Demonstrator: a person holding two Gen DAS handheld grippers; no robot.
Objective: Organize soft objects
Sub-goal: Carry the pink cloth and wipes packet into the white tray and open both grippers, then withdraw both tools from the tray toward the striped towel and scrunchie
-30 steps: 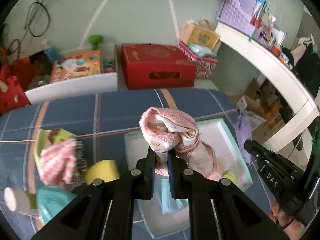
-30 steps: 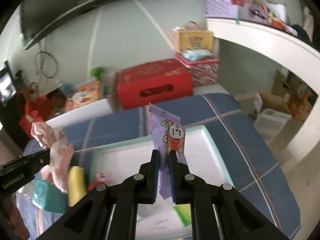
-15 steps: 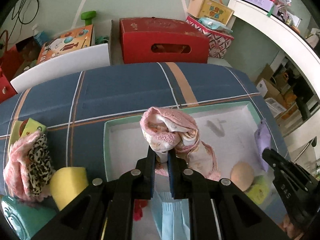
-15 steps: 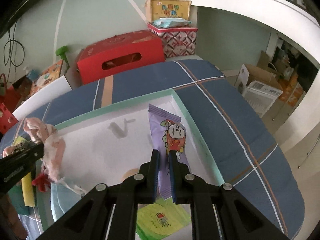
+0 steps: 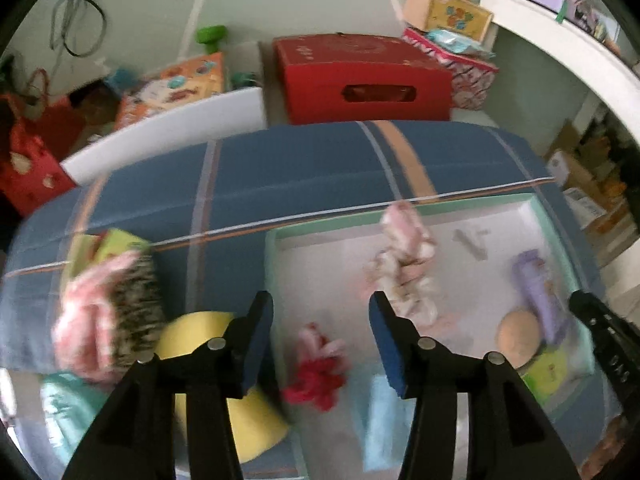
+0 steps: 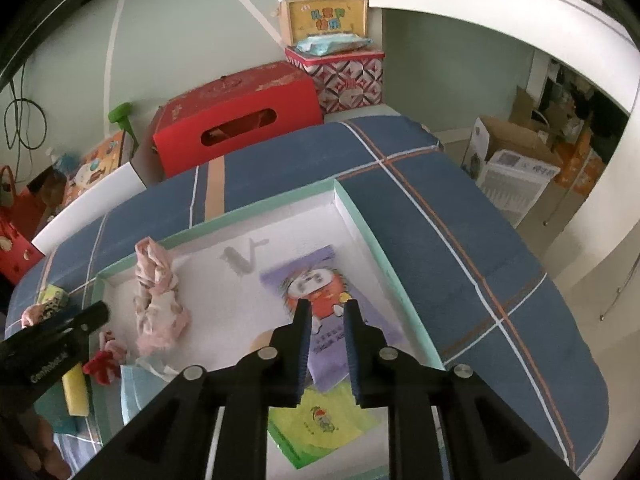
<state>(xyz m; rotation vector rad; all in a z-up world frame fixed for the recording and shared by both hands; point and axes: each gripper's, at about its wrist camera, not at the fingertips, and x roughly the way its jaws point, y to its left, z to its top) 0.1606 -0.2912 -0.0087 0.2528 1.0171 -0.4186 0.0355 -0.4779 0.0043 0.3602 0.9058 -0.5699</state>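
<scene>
A white tray with a mint rim (image 5: 320,224) sits on the blue plaid tablecloth. The pink patterned cloth (image 5: 404,264) lies loose in the tray, ahead of my left gripper (image 5: 320,312), whose jaws are opening with nothing between the pads. The purple snack packet (image 6: 312,280) lies flat on the tray floor just under my right gripper (image 6: 325,308). Its jaws are opening too, and the pads stand clear of the packet. Each gripper shows at the edge of the other's view, the right gripper (image 5: 580,300) and the left gripper (image 6: 94,314).
The tray also holds a red and pink scrap (image 5: 316,368), a light blue mask (image 5: 380,412), a beige round piece (image 5: 518,336) and a green packet (image 6: 320,420). Left of it lie a yellow sponge (image 5: 216,384) and a pink and leopard cloth (image 5: 108,312). A red box (image 5: 360,80) stands behind the table.
Both grippers sank toward the tray and parted their jaws. The pink cloth dropped from the left one into the tray. The purple packet fell flat from the right one.
</scene>
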